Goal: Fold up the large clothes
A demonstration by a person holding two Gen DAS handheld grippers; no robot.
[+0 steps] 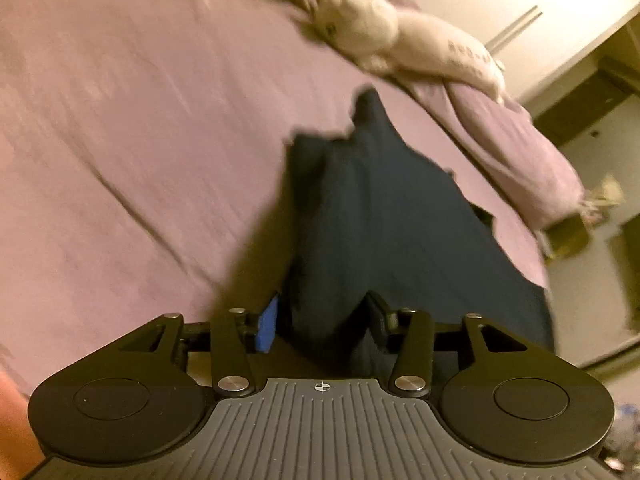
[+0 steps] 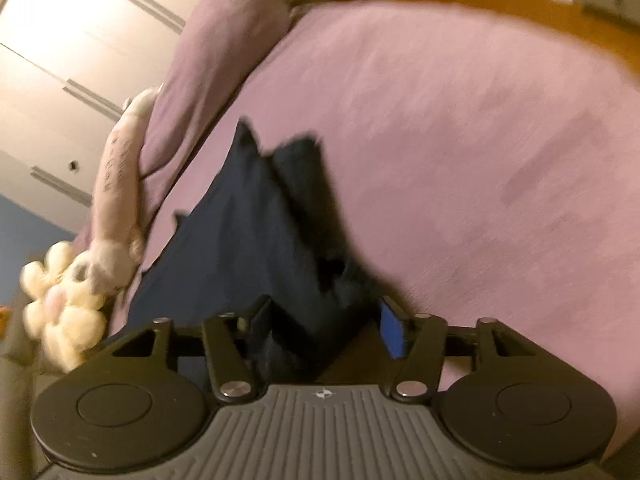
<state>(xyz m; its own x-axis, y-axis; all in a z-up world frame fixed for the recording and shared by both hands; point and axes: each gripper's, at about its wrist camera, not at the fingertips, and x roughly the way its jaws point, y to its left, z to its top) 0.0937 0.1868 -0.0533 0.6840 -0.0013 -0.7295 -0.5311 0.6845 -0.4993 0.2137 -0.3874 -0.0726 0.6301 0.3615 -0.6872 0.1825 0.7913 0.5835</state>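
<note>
A dark navy garment [image 1: 380, 208] lies bunched in a long heap on the purple bed [image 1: 140, 120], blurred by motion. Its near end runs in between the fingers of my left gripper [image 1: 320, 320], whose jaws stand apart, the blue pad [image 1: 266, 326] just beside the cloth. In the right wrist view the same garment [image 2: 248, 232] reaches between the fingers of my right gripper [image 2: 326, 324]. It rests against the left finger, and a gap shows between the cloth and the blue pad [image 2: 394, 332]. Neither gripper squeezes the cloth.
A white plush toy [image 1: 360, 24] [image 2: 68, 300] and a purple pillow [image 1: 520, 148] [image 2: 216, 48] lie along the bed's head end. White wardrobe doors [image 2: 60, 60] stand behind them. Wooden floor [image 2: 500, 0] borders the bed [image 2: 480, 140]. A hand [image 1: 12, 420] shows at the lower left.
</note>
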